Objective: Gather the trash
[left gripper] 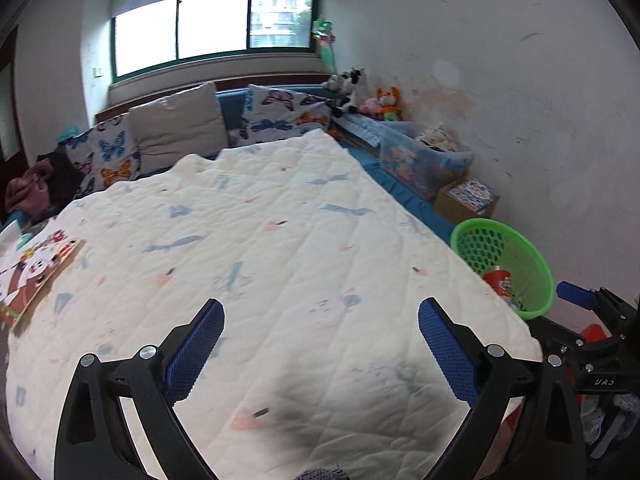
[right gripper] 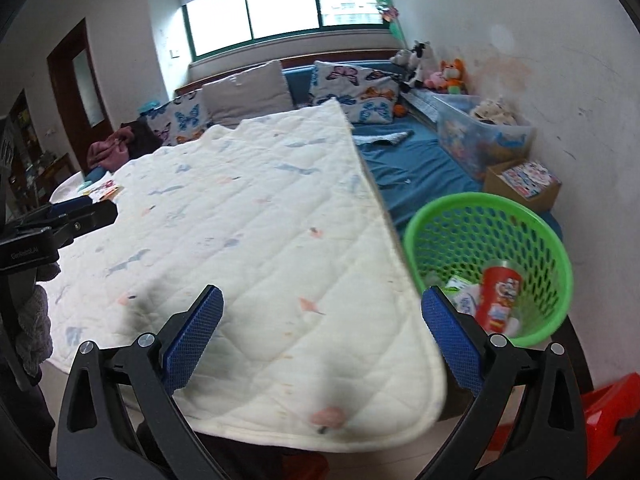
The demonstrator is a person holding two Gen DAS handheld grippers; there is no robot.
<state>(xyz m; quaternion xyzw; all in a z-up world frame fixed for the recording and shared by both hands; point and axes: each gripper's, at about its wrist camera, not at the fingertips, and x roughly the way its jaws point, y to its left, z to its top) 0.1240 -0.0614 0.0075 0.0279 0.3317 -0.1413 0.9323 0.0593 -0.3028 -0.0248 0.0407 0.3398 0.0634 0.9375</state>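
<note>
The right hand-held gripper (right gripper: 322,312) hangs with its blue pads spread wide and nothing between them, above the near corner of the quilt (right gripper: 256,216), just beside the green basket (right gripper: 440,216). In that basket lie a red snack can (right gripper: 500,296), tilted, and a few pale wrappers (right gripper: 460,284). The left hand-held gripper (left gripper: 320,326) is likewise spread and empty over the quilt's middle. A picture book (left gripper: 36,268) lies near the quilt's left edge. Butterfly cushions (left gripper: 280,114) lean under the window (left gripper: 212,28), and plush toys (left gripper: 384,104) sit in the far corner.
</note>
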